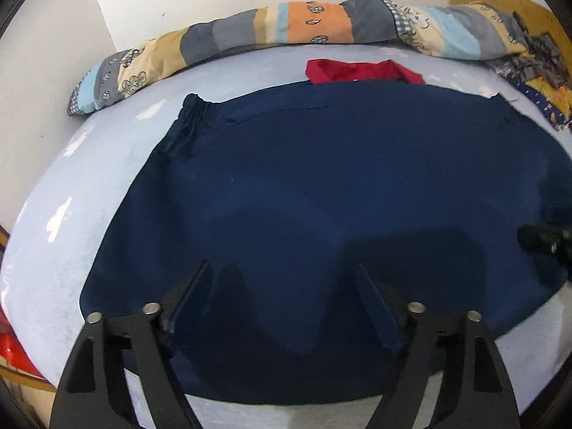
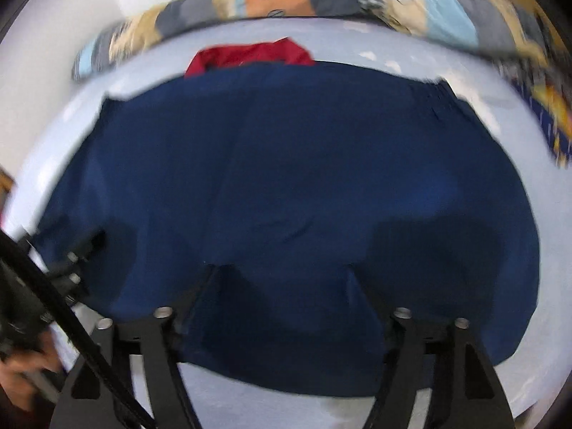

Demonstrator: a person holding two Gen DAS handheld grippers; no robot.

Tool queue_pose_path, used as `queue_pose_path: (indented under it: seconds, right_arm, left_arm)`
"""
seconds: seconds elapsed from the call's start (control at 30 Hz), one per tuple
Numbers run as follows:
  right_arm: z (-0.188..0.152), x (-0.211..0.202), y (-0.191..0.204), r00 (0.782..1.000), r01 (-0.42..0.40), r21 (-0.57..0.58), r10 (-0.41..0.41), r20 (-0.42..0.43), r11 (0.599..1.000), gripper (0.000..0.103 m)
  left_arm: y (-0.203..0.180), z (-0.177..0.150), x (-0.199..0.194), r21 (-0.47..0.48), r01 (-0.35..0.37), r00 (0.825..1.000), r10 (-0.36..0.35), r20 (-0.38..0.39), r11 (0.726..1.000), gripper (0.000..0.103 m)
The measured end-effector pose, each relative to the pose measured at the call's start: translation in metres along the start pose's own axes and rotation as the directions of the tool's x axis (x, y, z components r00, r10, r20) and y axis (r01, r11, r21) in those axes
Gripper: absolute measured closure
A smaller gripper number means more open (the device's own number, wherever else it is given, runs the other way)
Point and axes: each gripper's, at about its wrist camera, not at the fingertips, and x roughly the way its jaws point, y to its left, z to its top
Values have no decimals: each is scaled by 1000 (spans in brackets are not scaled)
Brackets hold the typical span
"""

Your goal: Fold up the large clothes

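**A:** so what are you looking at right now?

**B:** Biggest thing is the bed (image 1: 89, 193), pale blue sheet, white wall behind it. Your navy garment (image 1: 321, 186) is spread flat across the middle of it and fills most of both views. Gathered waistband sits at its far left corner in the left view.

**A:** anything else on there?

**B:** Rolled patchwork quilt (image 1: 286, 25) along the far edge against the wall. A red garment (image 1: 357, 71) pokes out from under the navy one's far edge. Crumpled patterned cloth (image 1: 536, 71) off at the far right.

**A:** and your claws?

**B:** Your left claw (image 1: 282, 268) is spread wide over the near edge of the navy fabric, nothing pinched. Your right claw (image 2: 282, 270) is the same: fingers apart, fabric below, not gripped. That view's blurry though.
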Motion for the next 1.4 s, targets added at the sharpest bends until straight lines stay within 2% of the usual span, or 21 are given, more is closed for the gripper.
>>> queue_pose_path:
  seconds: [0.13,0.23,0.3,0.5,0.63,1.07,1.23,1.33,1.4]
  right_arm:
    - [-3,1,4,1000,28,-35,-28,5,999,18]
    - [-4,-18,2,997,-20,-28,22,75,999,19]
    - [-4,-25,4,994,9,-45,-4,106,999,19]
    - [-5,-1,6,1000,-28,-3,28,0,1000,18]
    - [-5,2,2,1000,-20,12,20,-15,1000,10]
    - [-6,8,1,999,-11,45,12,-31,999,3]
    - [-5,7,-1,998,-39,96,44,-51,995,0]
    - [0,10,2,994,-40,55,46,-98,998,0]
    - [-2,9,-2,994,-52,52,57,-89,997,0]
  left_arm:
    - [4,6,3,-39,-1,1000,0,-11,999,16]
    - [0,8,-3,-24,-8,1000,8,15,1000,16]
    - [-6,9,-9,2,-24,999,24,44,1000,16]
    - [-20,8,-12,70,-20,998,16,57,997,16]
    - [-22,7,-10,77,-24,998,20,52,997,16]
    - [-23,7,-10,85,-27,999,23,48,996,16]
    - [-23,7,-10,85,-26,999,22,48,996,16]
    - [-23,7,-9,84,-25,999,21,46,996,16]
    - [-23,7,-9,85,-25,999,21,45,996,16]
